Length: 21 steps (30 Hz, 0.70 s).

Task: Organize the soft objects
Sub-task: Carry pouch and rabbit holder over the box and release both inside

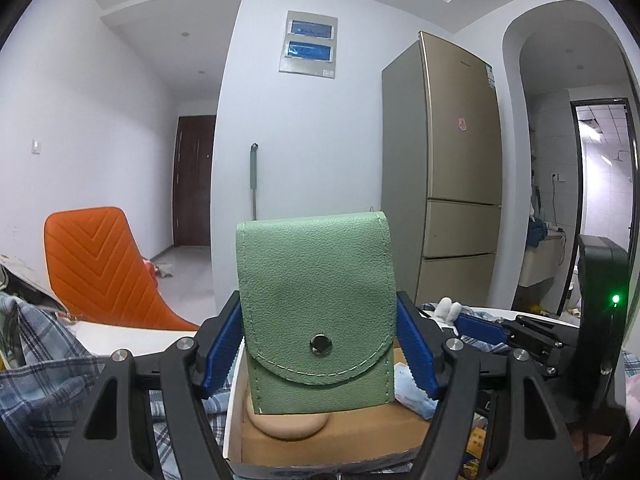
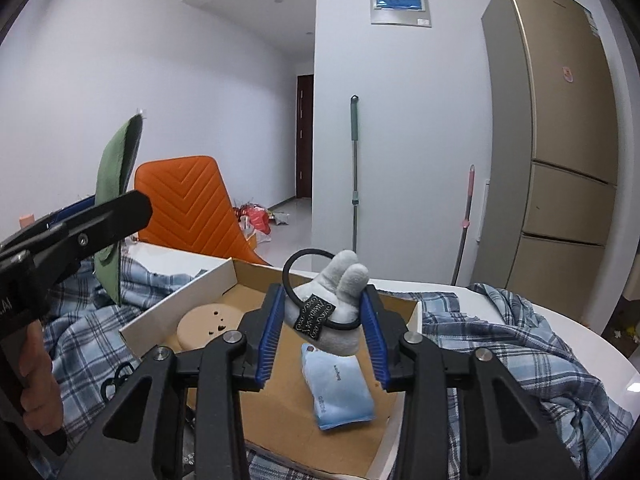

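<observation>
My left gripper [image 1: 318,344] is shut on an upright green leather pouch [image 1: 316,312] with a snap flap, its blue pads pressed on both sides. It hangs over an open cardboard box [image 1: 360,432]. In the right wrist view the same pouch [image 2: 114,184] and left gripper [image 2: 108,210] are at the far left. My right gripper [image 2: 324,320] is shut on a white plush toy [image 2: 346,296] with a black hair tie [image 2: 304,254] around it, above the box [image 2: 280,384]. In the box lie a beige round puff [image 2: 210,324] and a light-blue tissue pack [image 2: 340,388].
A blue plaid cloth [image 2: 500,344] covers the white table [image 2: 592,336] around the box. An orange chair [image 2: 188,204] stands behind it on the left. A fridge [image 2: 560,140] and two mop handles [image 2: 354,176] stand by the far wall. A hand [image 2: 36,380] holds the left tool.
</observation>
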Each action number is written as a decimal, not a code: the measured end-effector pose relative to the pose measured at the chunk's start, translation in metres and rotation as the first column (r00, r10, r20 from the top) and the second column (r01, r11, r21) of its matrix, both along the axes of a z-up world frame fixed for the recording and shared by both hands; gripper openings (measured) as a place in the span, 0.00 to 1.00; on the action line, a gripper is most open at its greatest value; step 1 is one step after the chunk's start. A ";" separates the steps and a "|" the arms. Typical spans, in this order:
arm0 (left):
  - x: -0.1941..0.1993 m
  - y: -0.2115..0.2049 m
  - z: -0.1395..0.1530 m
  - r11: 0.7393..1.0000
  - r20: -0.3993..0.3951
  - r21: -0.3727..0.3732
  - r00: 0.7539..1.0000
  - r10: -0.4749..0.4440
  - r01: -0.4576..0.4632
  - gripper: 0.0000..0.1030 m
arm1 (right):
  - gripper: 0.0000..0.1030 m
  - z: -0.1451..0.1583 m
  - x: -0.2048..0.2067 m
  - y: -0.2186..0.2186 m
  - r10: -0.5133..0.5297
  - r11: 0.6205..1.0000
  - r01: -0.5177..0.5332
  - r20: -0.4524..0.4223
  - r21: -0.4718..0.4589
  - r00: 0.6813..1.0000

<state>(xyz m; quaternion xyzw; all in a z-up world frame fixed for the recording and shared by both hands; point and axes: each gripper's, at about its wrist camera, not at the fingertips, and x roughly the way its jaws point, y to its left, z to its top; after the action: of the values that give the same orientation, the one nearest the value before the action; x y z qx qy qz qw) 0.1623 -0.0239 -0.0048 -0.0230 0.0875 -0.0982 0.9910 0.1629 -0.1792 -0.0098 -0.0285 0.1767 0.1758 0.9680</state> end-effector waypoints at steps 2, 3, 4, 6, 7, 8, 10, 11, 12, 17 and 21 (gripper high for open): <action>-0.001 -0.002 0.000 1.000 0.002 0.008 1.000 0.001 -0.001 0.72 | 0.42 -0.003 0.002 0.002 0.006 1.000 -0.006 -0.010 -0.011 1.000; -0.002 -0.003 0.000 1.000 0.004 0.012 1.000 -0.002 0.002 0.72 | 0.45 -0.004 0.004 0.002 0.009 1.000 -0.009 -0.016 -0.015 1.000; -0.002 -0.005 0.000 1.000 0.003 0.013 1.000 -0.003 0.003 0.72 | 0.54 -0.004 0.007 0.004 0.011 1.000 -0.011 -0.020 -0.015 1.000; 0.000 -0.006 0.000 1.000 0.001 0.019 1.000 -0.005 0.005 0.72 | 0.57 -0.003 0.007 0.003 0.006 1.000 -0.007 -0.017 -0.014 1.000; 0.000 -0.007 0.001 1.000 -0.001 0.020 1.000 -0.006 0.006 0.72 | 0.57 -0.004 0.006 0.003 0.006 1.000 -0.006 -0.015 -0.015 1.000; 0.000 -0.007 0.000 1.000 -0.003 0.020 1.000 -0.007 0.007 0.72 | 0.58 -0.004 0.006 0.004 0.006 1.000 -0.006 -0.017 -0.019 1.000; 0.001 -0.008 0.000 1.000 -0.008 0.020 1.000 -0.009 0.009 0.72 | 0.58 -0.004 0.007 0.003 0.002 1.000 -0.003 -0.019 -0.021 1.000; 0.000 -0.007 0.000 1.000 -0.009 0.019 1.000 -0.008 0.008 0.72 | 0.58 -0.004 0.007 0.003 -0.001 1.000 0.001 -0.020 -0.020 1.000; 0.001 -0.007 0.000 1.000 -0.012 0.019 1.000 -0.007 0.007 0.72 | 0.58 -0.004 0.007 0.002 -0.006 1.000 0.006 -0.022 -0.022 1.000; 0.014 -0.007 -0.006 1.000 -0.091 0.022 0.996 -0.008 0.010 0.85 | 0.58 -0.004 0.010 -0.003 -0.085 0.996 0.084 -0.015 -0.033 0.996; 0.022 -0.003 -0.009 1.000 -0.135 -0.006 0.991 0.000 -0.001 0.89 | 0.58 -0.006 0.015 -0.011 -0.126 0.992 0.126 -0.040 -0.021 0.991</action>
<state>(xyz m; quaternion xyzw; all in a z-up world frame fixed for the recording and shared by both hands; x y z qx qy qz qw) 0.1844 -0.0269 -0.0139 -0.0326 0.1542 -0.0965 0.9828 0.1780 -0.1900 -0.0157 -0.0225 0.1996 0.1133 0.9730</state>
